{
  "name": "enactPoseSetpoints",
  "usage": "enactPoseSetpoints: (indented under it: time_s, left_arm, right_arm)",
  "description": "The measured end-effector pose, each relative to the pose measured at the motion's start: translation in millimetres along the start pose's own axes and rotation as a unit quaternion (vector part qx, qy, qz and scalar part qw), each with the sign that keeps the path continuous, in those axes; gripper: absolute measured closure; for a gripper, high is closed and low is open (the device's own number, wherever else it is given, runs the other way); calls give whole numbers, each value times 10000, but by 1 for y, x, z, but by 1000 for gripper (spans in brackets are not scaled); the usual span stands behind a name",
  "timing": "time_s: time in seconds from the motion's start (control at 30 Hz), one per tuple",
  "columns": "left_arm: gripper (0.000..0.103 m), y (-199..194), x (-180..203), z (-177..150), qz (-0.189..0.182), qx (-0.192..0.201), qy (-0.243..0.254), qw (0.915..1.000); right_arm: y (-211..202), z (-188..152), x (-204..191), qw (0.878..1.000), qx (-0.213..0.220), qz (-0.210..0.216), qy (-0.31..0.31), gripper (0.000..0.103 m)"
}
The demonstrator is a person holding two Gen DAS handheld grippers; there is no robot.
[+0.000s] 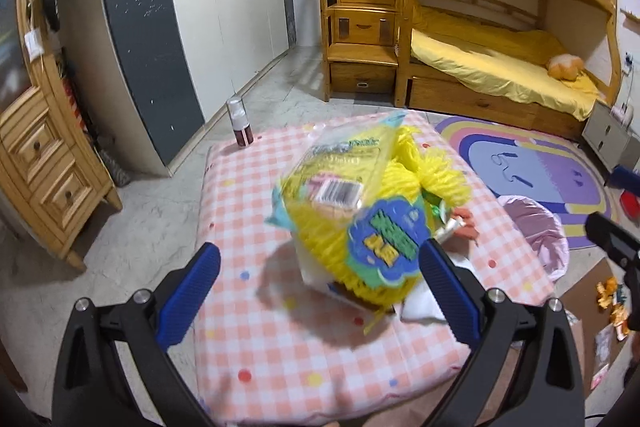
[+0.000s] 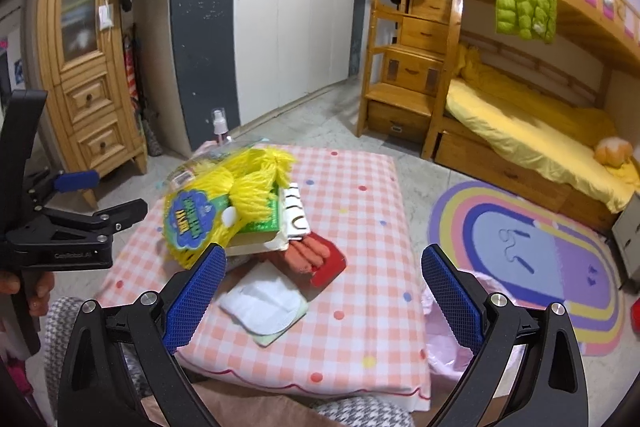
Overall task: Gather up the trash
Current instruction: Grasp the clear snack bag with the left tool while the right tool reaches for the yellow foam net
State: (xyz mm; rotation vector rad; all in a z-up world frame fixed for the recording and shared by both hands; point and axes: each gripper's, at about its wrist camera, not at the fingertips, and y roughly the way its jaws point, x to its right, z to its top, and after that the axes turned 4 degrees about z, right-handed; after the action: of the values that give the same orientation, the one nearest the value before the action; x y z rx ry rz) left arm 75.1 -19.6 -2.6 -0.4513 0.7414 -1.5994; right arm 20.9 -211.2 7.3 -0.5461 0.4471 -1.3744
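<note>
A yellow net-bag package [image 1: 352,223] with a blue and green label lies blurred on a pile of trash on the pink checked table [image 1: 248,327]. My left gripper [image 1: 320,287] is open around its near end, with the right pad [image 1: 448,291] at the label's edge. In the right wrist view the package [image 2: 240,195] rests on a green box [image 2: 262,225], beside a red sausage pack [image 2: 320,259] and a white pad [image 2: 264,303]. My right gripper [image 2: 324,299] hangs open above the table's near edge, holding nothing. A pink bag [image 2: 448,343] sits right of the table.
A spray bottle [image 1: 240,125] stands at the table's far left corner. A rainbow rug [image 2: 540,255], a wooden bunk bed [image 2: 520,131], a white wardrobe [image 2: 288,19] and a wooden cabinet [image 2: 88,67] surround the table. Small wrappers [image 1: 612,303] lie on cardboard at the right.
</note>
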Motion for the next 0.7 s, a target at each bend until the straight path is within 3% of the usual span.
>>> enactPoseSetpoints:
  time_s: [0.1,0.27,0.33,0.5,0.7]
  left_arm:
    - [9,15,-1,10,-182,-22,-23,9998]
    - [25,31,5,19,-430,51,172,9989]
    - [30,43,8,21,-480,0,273,9985]
    - [44,66,11,19,-705,-212,407,9965]
    - [67,68,9,16,-891,-103,448,9950]
  right_arm:
    - [9,6,6,10000,-36,-62,21,8]
    - [23,12,14,9999,-126,38,77,13]
    - [29,14,14,9998,-181,48,84,25]
    - [40,12,17,9992,-330,170,169,25]
    - [40,11,13,9987,-389,310,149,25]
